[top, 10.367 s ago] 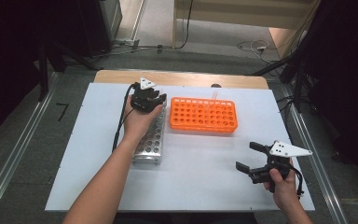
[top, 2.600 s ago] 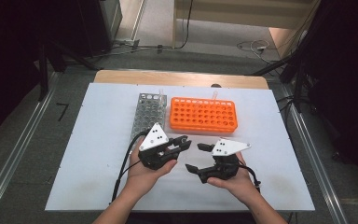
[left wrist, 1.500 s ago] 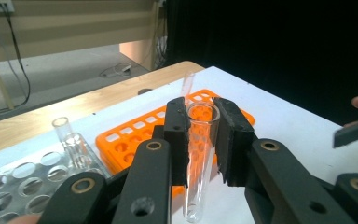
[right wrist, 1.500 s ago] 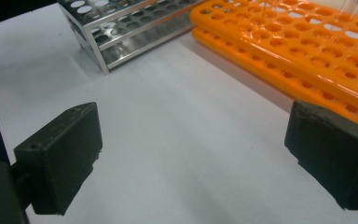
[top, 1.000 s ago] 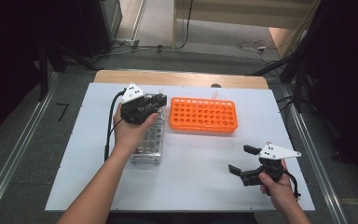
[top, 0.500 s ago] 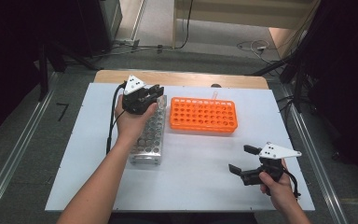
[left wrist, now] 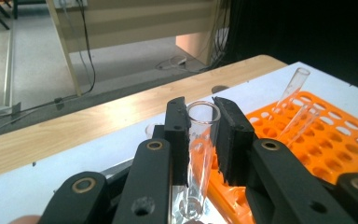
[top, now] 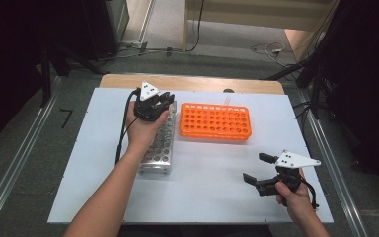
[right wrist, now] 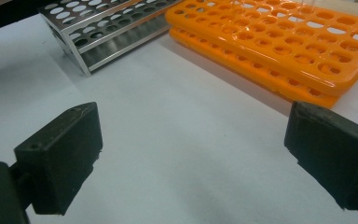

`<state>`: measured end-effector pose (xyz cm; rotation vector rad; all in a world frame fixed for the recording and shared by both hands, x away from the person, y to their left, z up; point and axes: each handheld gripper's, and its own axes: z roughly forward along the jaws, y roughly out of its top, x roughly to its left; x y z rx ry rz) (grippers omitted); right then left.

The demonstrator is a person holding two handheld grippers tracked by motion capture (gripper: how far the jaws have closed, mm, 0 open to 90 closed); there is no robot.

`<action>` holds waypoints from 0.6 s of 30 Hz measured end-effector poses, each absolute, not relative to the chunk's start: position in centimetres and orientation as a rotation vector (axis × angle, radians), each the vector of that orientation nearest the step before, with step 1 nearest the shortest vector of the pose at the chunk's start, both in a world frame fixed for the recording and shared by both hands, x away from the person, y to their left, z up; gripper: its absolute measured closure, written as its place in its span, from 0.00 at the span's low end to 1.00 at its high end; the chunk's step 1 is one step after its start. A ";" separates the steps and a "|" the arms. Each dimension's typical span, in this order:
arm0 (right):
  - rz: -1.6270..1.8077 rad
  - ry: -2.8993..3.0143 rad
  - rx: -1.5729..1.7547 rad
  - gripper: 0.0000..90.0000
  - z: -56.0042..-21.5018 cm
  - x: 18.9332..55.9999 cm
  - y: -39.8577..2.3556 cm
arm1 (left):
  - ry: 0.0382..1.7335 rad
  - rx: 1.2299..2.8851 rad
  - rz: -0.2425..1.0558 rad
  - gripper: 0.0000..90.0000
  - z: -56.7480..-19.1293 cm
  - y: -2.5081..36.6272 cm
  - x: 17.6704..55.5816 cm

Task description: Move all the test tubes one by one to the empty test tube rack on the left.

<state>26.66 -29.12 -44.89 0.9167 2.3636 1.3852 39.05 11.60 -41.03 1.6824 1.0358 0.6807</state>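
Observation:
My left gripper [top: 166, 101] hangs over the far end of the metal tube rack [top: 157, 148]. It is shut on a clear glass test tube [left wrist: 199, 140], which stands nearly upright between the pads with its open rim level with the jaw tips. To the right lies the orange tube rack [top: 215, 121], with a clear tube [left wrist: 292, 86] leaning in its far row. My right gripper [top: 254, 168] rests low over the near right of the table, open, with nothing between its jaws [right wrist: 196, 154].
The white table top [top: 212, 168] lies bare between the racks and my right gripper. A wooden strip [top: 192, 83] runs along the table's far edge, with floor and cables beyond. Both racks, metal [right wrist: 102, 28] and orange [right wrist: 279, 51], lie ahead of the right gripper.
My left gripper has shifted a little to the right and farther along the metal rack, sinking slightly, still gripping the tube. The right gripper has stayed where it was.

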 end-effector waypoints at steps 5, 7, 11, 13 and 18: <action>1.387 2.365 0.917 0.03 -44.9 26.7 -29.1 | 1.041 1.724 0.687 0.84 -41.5 11.1 39.1; 1.385 2.367 0.913 0.03 -44.9 26.7 -29.1 | 1.053 1.736 0.687 0.84 -41.8 11.0 39.1; 1.382 2.367 0.914 0.03 -45.0 26.7 -29.0 | 1.080 1.756 0.669 0.84 -42.5 11.0 39.1; 1.382 2.367 0.914 0.03 -45.0 26.7 -29.0 | 1.085 1.769 0.668 0.84 -42.7 11.0 39.1; 1.382 2.371 0.914 0.03 -45.0 26.7 -28.9 | 1.106 1.800 0.630 0.84 -42.8 11.0 39.3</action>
